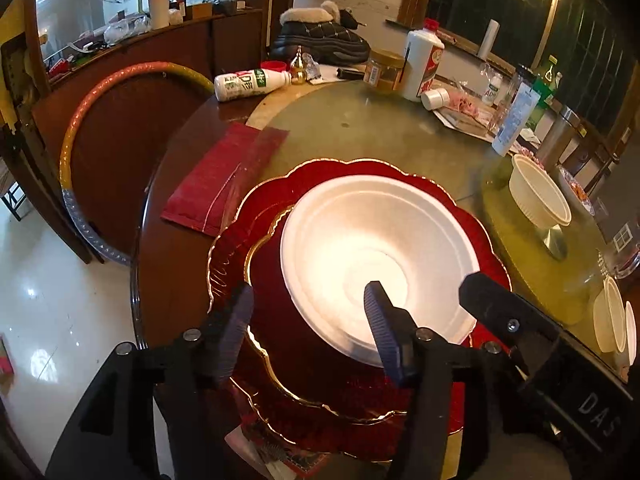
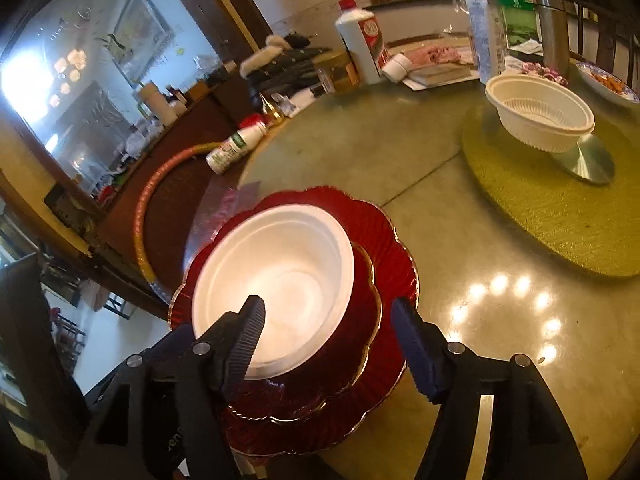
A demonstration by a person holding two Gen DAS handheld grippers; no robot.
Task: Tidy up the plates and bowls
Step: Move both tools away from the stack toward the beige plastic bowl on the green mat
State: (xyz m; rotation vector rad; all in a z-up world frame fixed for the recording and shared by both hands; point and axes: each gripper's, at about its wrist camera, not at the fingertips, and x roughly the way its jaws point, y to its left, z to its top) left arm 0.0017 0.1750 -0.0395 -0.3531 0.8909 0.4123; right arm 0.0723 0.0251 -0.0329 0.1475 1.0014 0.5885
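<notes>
A white foam bowl point(image 1: 376, 256) sits on a small red scalloped plate point(image 1: 312, 356), which lies on a larger red gold-rimmed plate point(image 1: 360, 172). My left gripper point(image 1: 308, 320) is open above the near side of the stack, one finger over the bowl. The right gripper's finger point(image 1: 492, 300) shows beside the bowl. In the right wrist view my right gripper point(image 2: 328, 340) is open, straddling the near edge of the bowl point(image 2: 280, 280) and the small plate point(image 2: 360, 320) on the large plate point(image 2: 384, 220).
A cream ribbed bowl point(image 1: 540, 196) stands on a metal stand on the green turntable point(image 2: 540, 208). Small white bowls point(image 1: 612, 320) sit at the right. A red napkin point(image 1: 224, 176), bottles point(image 1: 420, 64), a jar and clutter line the far table edge.
</notes>
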